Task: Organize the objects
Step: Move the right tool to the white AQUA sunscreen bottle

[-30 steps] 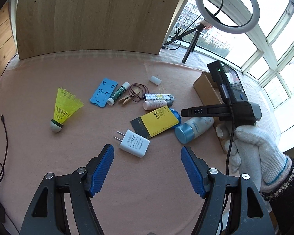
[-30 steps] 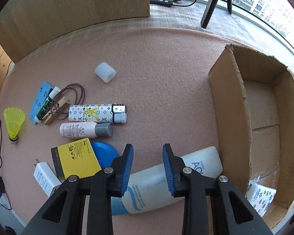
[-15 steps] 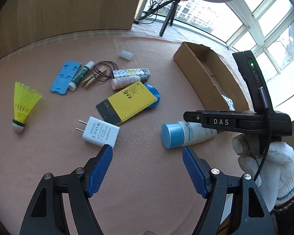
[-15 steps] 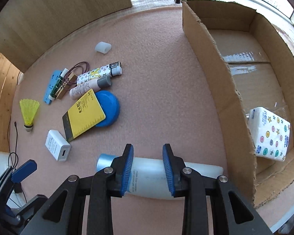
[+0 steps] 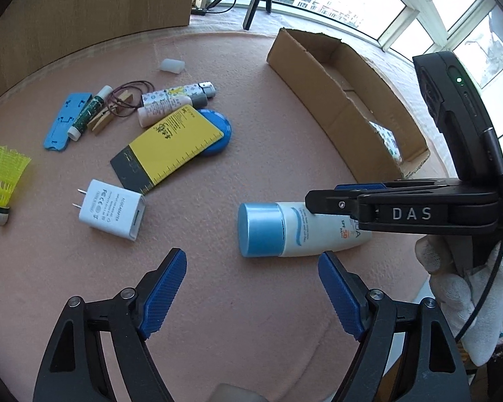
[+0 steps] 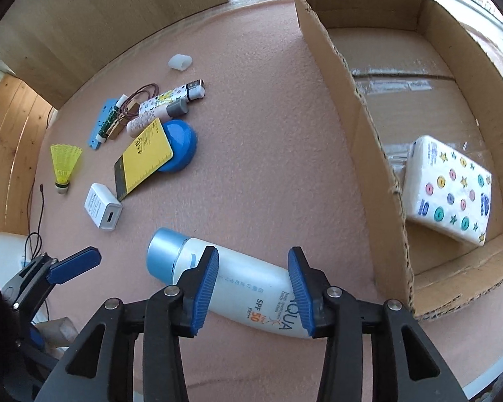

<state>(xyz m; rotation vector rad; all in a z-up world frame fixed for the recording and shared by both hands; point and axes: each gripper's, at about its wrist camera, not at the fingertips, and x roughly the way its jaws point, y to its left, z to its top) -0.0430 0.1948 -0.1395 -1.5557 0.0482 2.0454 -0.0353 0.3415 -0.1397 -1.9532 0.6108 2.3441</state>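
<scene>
**Sunscreen bottle lies just short of the box**

The left gripper (image 5: 251, 288) hovers with fingers wide and opening, nothing between them. Beside it, the sunscreen bottle (image 6: 238, 284) lies on its side on the pink table, close to the cardboard box (image 6: 375, 154). The right gripper (image 6: 251, 288) straddles the bottle's body, its fingers opening and apart from the plastic. The bottle looks light, smooth and slightly squeezable; mid-body, clear of the round blue cap (image 6: 162, 258), seems the surest hold.

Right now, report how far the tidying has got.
Done: only the tissue pack lies in the cardboard box. In hand: right claw is opening astride the sunscreen bottle. Left: charger, shuttlecock, yellow card and more.
</scene>
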